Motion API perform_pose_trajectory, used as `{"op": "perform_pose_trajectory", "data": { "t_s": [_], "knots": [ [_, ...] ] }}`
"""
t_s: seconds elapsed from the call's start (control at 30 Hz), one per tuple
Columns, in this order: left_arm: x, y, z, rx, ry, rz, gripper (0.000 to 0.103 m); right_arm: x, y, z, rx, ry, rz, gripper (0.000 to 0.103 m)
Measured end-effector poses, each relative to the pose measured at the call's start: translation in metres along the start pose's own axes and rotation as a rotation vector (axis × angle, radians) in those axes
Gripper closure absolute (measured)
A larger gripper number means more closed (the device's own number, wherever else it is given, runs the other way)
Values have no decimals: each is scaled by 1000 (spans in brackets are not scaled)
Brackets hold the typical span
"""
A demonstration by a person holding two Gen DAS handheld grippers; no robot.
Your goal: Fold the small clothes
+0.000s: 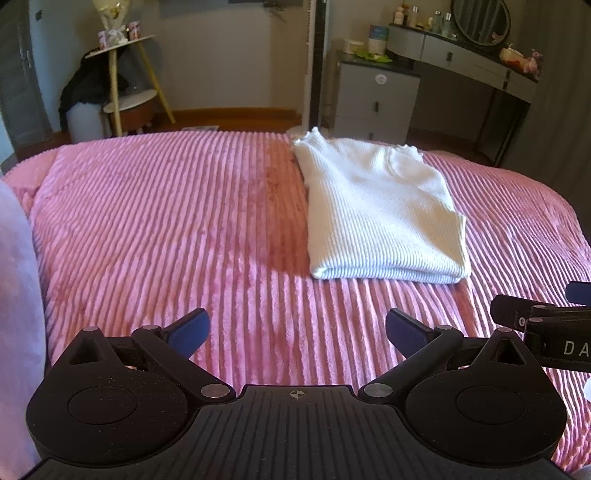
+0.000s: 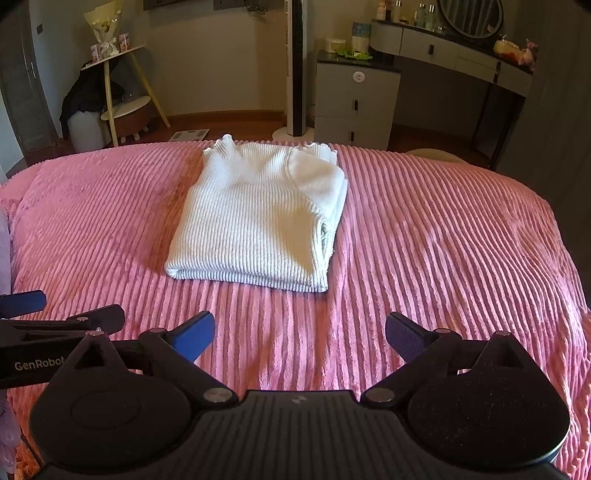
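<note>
left gripper: jaws spread wide, nothing between the blue pads, holding nothing. Hovers over bare bedspread at the near edge of the bed; whether the pads touch the cover, can't tell.
right gripper: also wide apart, empty, blue pads clear of the garment. Above bare bedspread, near side.
gripper spacing: side by side, close. Right gripper's fingers poke into the left wrist view at the right edge; left gripper's body marked "GenRobot" shows at the left edge of the right wrist view.
white sweater: ribbed knit, folded into a compact rectangle, lying flat on the bed beyond both grippers, apart from them. Folded edge faces the grippers, scalloped hem/neck edge at the far side. Layers stacked, visible along its right side in the right wrist view. Neither gripper touches it.
pink bedspread: corded plush, ridges running toward the far edge, covers the whole bed. Darker shadow band just left of the sweater.
background: grey drawer unit and vanity desk with oval mirror past the bed, on the right; tower fan in the middle; small round side table far left.
left edge: pale blurred cloth, can't tell what it is.
</note>
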State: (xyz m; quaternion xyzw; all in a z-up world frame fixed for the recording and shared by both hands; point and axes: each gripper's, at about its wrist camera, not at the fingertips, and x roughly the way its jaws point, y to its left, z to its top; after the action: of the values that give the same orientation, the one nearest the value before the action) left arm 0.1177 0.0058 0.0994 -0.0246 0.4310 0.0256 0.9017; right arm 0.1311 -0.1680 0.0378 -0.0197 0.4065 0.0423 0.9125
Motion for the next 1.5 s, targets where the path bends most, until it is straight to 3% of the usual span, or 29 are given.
{"op": "perform_pose_trajectory", "data": {
  "t_s": [1.5],
  "knots": [
    [6, -7, 2, 24, 13, -30, 0, -2, -5, 1, 25, -11, 6, 4]
  ]
}}
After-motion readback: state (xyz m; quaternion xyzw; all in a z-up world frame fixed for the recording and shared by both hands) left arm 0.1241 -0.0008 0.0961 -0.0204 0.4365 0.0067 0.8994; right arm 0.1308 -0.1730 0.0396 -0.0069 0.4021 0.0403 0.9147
